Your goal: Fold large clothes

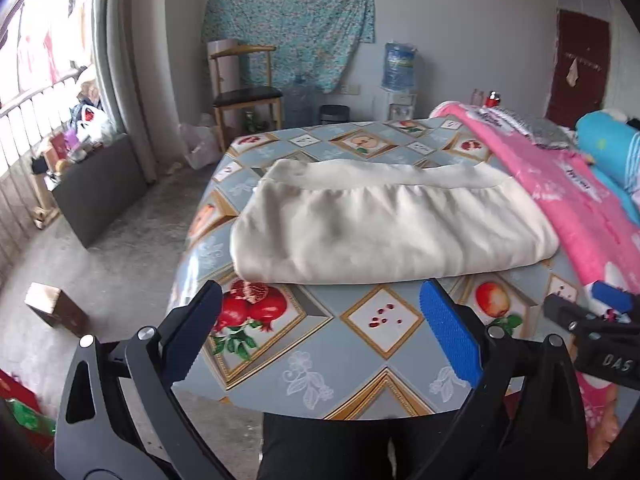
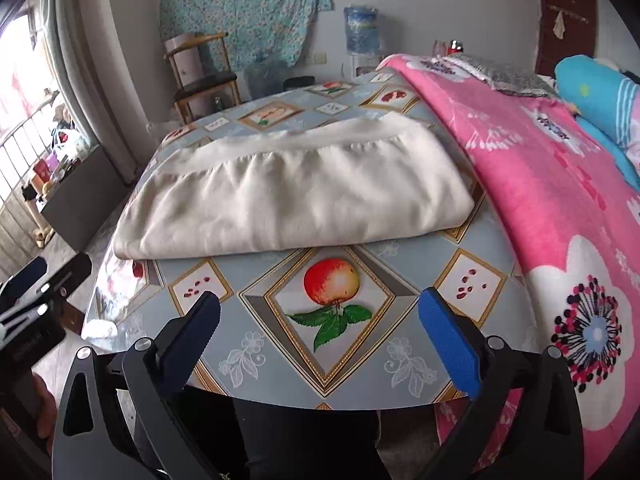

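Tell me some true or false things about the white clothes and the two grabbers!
1. The cream garment lies folded on the fruit-patterned tablecloth. True.
2. The left gripper is pinching the garment. False: it is open, with nothing between its fingers.
3. The right gripper is open and empty. True.
4. The pink blanket covers the garment. False: it lies beside it, to the right.
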{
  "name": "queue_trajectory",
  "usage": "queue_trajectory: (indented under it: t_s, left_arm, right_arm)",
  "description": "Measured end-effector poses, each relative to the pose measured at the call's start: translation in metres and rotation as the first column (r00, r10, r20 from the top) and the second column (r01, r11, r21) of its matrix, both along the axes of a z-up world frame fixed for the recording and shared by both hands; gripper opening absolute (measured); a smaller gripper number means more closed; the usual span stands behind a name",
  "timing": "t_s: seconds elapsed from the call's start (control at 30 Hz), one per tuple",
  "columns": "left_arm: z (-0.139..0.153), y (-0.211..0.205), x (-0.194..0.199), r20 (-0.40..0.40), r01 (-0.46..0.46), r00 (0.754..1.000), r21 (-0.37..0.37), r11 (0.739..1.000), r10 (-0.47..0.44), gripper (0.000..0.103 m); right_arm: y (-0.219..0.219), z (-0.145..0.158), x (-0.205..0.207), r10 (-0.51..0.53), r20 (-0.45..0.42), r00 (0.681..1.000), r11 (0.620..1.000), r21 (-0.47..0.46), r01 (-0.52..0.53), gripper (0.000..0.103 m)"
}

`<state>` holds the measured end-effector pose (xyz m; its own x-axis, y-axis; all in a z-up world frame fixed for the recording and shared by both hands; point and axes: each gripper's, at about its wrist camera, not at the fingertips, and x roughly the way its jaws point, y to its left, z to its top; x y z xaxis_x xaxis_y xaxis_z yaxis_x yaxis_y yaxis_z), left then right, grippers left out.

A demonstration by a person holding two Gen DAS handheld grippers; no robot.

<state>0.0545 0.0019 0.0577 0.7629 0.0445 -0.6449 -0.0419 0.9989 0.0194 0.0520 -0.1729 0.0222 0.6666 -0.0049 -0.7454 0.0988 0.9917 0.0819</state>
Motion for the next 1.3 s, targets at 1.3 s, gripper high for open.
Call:
queue_trajectory:
  t_s: [1.3]
  left_arm:
    - [-0.017,-0.014,0.037,-0.233,-0.004,0.972,-0.040,0.999,-0.005,0.095]
  right_arm:
    - [0.017,0.003,0.023,-0.038,0.000,0.999,0.989,-0.146,0.037,0.097]
